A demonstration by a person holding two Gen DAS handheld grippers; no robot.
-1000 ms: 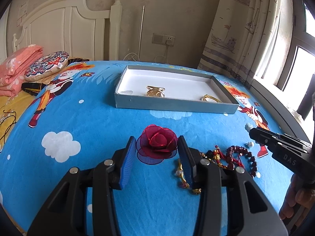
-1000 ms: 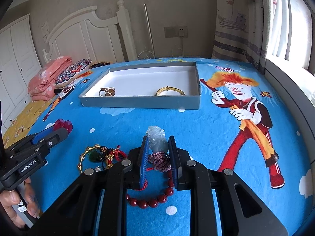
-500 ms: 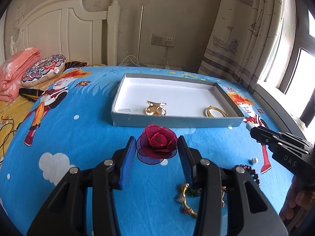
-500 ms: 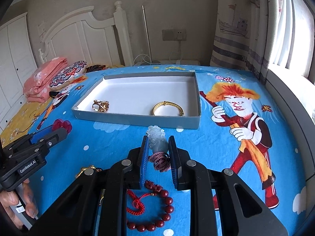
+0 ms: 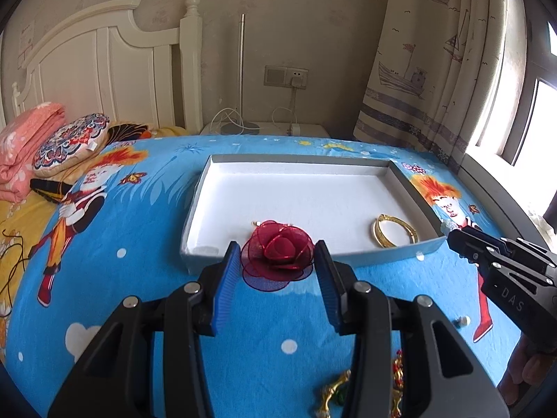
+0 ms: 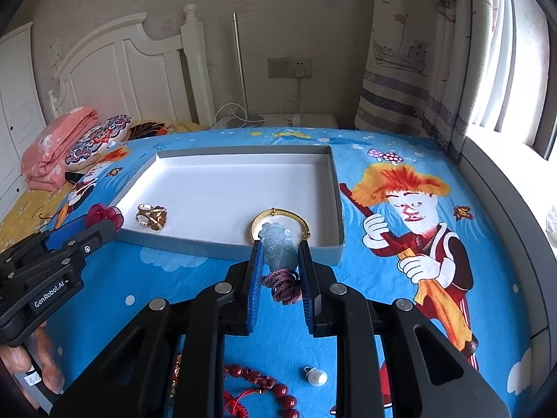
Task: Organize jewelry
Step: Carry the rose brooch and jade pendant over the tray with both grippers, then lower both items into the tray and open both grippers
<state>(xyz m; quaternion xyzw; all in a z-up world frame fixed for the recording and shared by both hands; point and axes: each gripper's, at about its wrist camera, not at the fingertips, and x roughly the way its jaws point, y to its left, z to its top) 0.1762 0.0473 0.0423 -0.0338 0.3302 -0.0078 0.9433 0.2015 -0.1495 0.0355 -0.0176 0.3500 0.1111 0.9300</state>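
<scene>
Both grippers have carried their loads from the near bedspread (image 5: 146, 299) up to the tray (image 5: 264, 263)'s near wall. Left gripper (image 5: 277, 271) clamps the rose (image 5: 276, 256): light, crushable mesh, best held by its rim. Right gripper (image 6: 278, 273) pinches the jade pendant (image 6: 276, 245), hard, slick, at its cord knot (image 6: 282, 284). Housings read "GenRobot.AI" and "DAS"

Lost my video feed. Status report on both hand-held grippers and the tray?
Left hand-held gripper shut on red fabric rose. Right hand-held gripper shut on jade pendant. Both at tray near edge; nothing blocking.
</scene>
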